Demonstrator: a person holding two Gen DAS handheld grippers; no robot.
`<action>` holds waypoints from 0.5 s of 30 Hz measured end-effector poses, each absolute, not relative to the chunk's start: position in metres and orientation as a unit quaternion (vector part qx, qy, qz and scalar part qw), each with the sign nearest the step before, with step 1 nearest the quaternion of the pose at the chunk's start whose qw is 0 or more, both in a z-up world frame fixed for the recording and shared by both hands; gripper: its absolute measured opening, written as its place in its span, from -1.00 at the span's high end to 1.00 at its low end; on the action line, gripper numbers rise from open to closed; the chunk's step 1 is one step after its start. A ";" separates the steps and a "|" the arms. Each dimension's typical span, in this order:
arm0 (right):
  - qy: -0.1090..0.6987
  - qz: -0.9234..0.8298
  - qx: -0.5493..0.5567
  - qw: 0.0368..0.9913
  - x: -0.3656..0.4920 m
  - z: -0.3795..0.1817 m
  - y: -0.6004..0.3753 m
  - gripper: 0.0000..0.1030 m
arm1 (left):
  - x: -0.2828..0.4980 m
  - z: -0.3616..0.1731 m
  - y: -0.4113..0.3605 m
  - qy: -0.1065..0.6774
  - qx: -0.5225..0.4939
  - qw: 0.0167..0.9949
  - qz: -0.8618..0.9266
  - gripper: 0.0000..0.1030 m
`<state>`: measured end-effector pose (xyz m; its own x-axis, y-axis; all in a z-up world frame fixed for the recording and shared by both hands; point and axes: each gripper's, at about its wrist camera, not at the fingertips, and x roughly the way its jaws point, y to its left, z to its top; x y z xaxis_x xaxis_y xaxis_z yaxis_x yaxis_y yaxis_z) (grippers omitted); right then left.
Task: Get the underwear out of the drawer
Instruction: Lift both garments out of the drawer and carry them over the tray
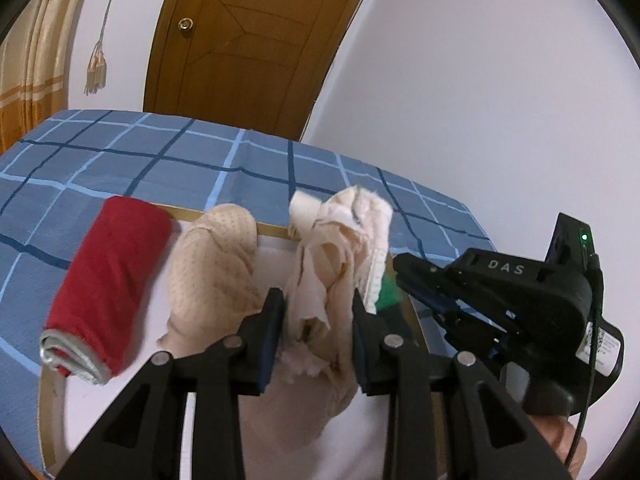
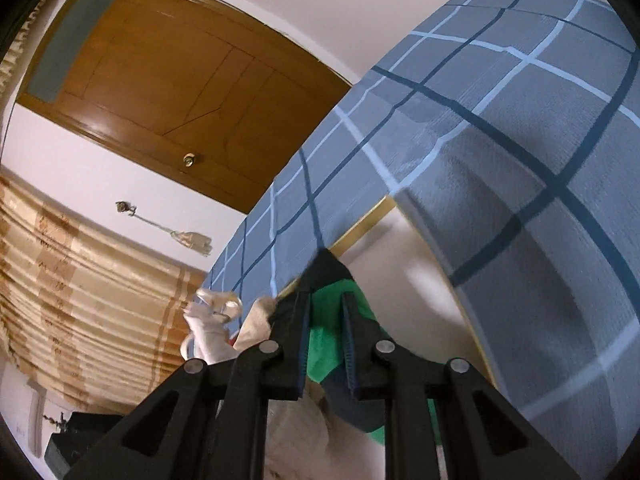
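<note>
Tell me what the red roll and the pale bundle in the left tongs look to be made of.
Red roll: soft knit fabric, matte, likely cotton; a grey band edges its near end. Pale bundle: thin, limp cloth with frayed, lacy-looking edges, crumpled between the left tongs; the exact fibre is unclear.

Red roll [image 1: 108,284] laid lower left; beige roll [image 1: 216,268] beside; cream crumpled piece [image 1: 340,248] centre; green-navy piece [image 2: 324,344] lower centre.

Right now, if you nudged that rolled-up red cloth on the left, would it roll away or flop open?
The red roll would probably slump rather than roll: it looks like soft, squashed fabric. Its grey-edged end looks loosely tucked, so it may unroll when lifted. It's likely light.
</note>
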<state>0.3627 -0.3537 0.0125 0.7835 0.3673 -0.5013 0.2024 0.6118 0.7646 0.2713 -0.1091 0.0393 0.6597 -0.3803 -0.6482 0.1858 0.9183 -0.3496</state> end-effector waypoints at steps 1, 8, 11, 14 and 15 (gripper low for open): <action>0.326 0.048 0.436 0.837 0.369 0.012 -0.355 0.75 | 0.274 0.039 -0.110 0.383 -0.128 0.902 -0.155 0.41; 0.340 0.060 0.419 0.840 0.391 0.012 -0.355 0.75 | 0.293 0.024 -0.109 0.400 -0.125 0.897 -0.138 0.41; 0.356 0.070 0.392 0.845 0.388 0.015 -0.354 0.75 | 0.298 0.012 -0.107 0.414 -0.130 0.890 -0.138 0.41; 0.380 0.088 0.341 0.855 0.381 0.022 -0.349 0.74 | 0.298 0.012 -0.106 0.413 -0.132 0.890 -0.139 0.39; 0.393 0.095 0.311 0.860 0.377 0.024 -0.344 0.74 | 0.298 0.013 -0.106 0.413 -0.134 0.890 -0.141 0.39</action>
